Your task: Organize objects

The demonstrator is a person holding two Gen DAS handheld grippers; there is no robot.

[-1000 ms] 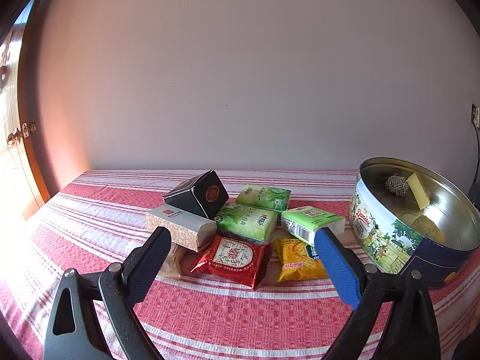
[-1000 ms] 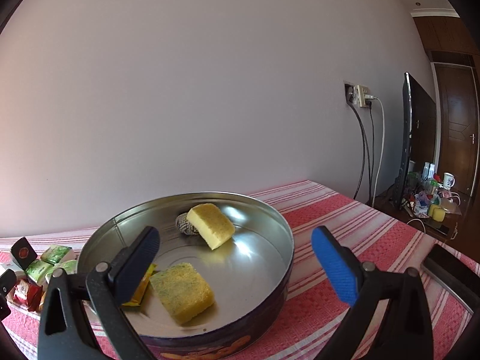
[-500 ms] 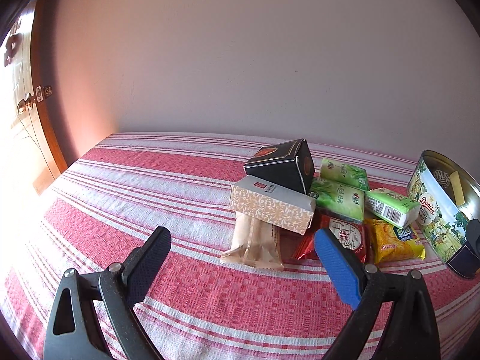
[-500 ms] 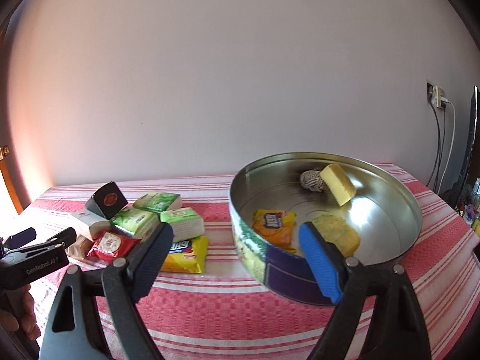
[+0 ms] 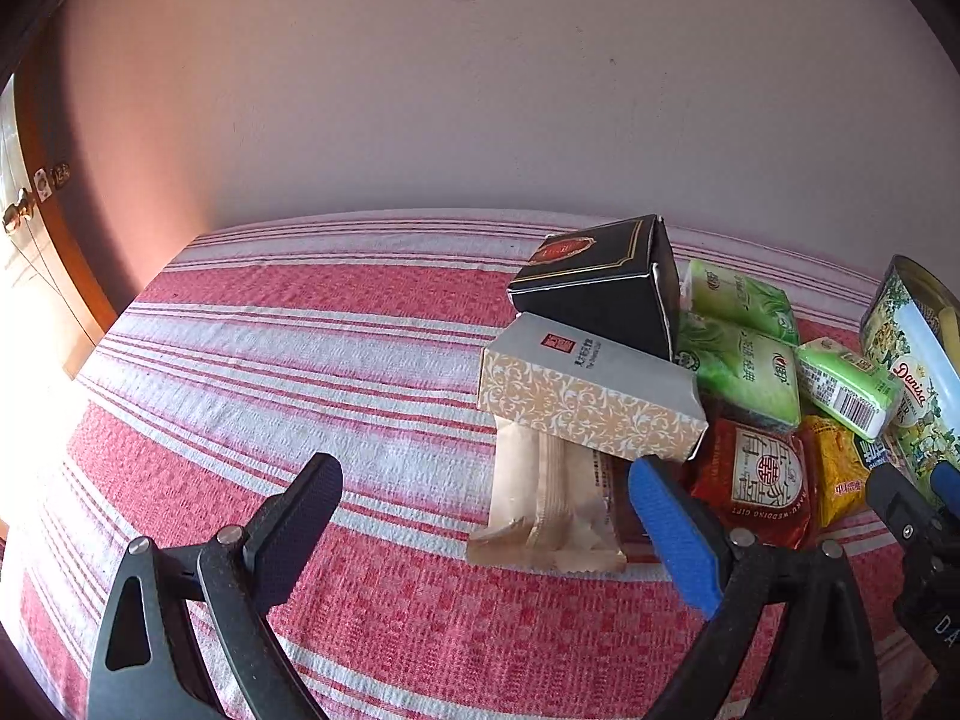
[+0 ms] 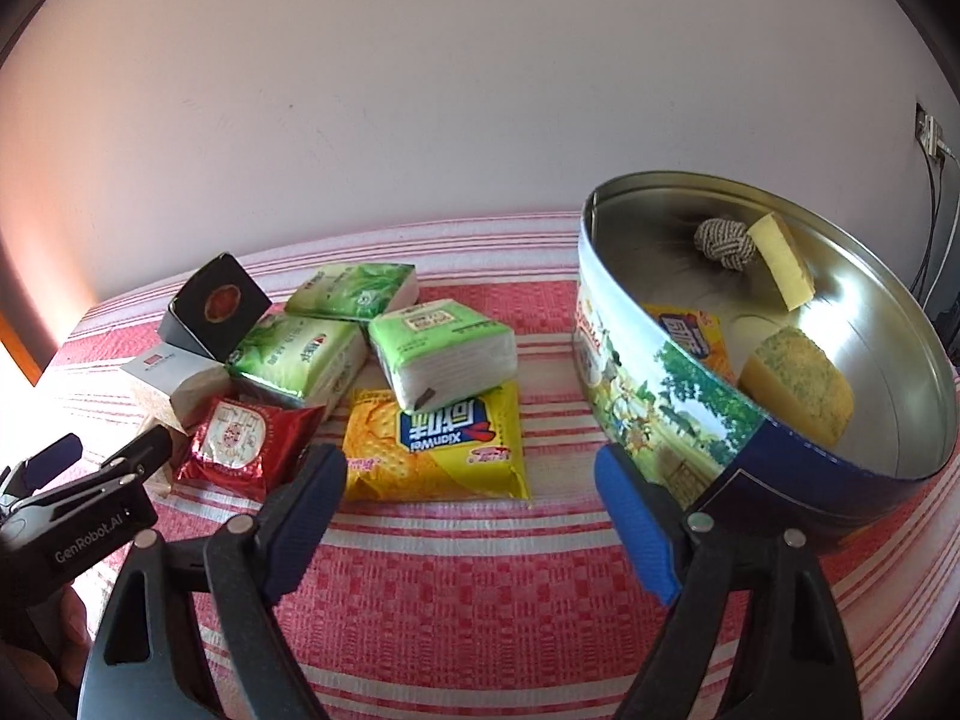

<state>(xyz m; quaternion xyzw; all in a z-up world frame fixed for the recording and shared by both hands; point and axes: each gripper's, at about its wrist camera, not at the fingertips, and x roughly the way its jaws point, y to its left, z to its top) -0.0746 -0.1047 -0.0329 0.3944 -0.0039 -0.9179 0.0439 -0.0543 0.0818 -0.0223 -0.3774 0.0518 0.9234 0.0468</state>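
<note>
With the right gripper (image 6: 471, 516) empty and its wide jaws just narrowing, it lines up on the yellow cracker packet (image 6: 435, 441) (left gripper (image 5: 483, 531) gapes empty too), likely bound for the Danish cookie tin (image 6: 672, 384).

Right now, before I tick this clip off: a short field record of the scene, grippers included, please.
surface: red-and-white striped cloth
container: round cookie tin, open
in tin: rope knot ball, two yellow sponges, yellow snack packet
outside tin: yellow cracker packet, red packet, green tissue packs, black box, patterned white box
left gripper: open, empty
right gripper: open, empty, jaws just narrowed
</note>
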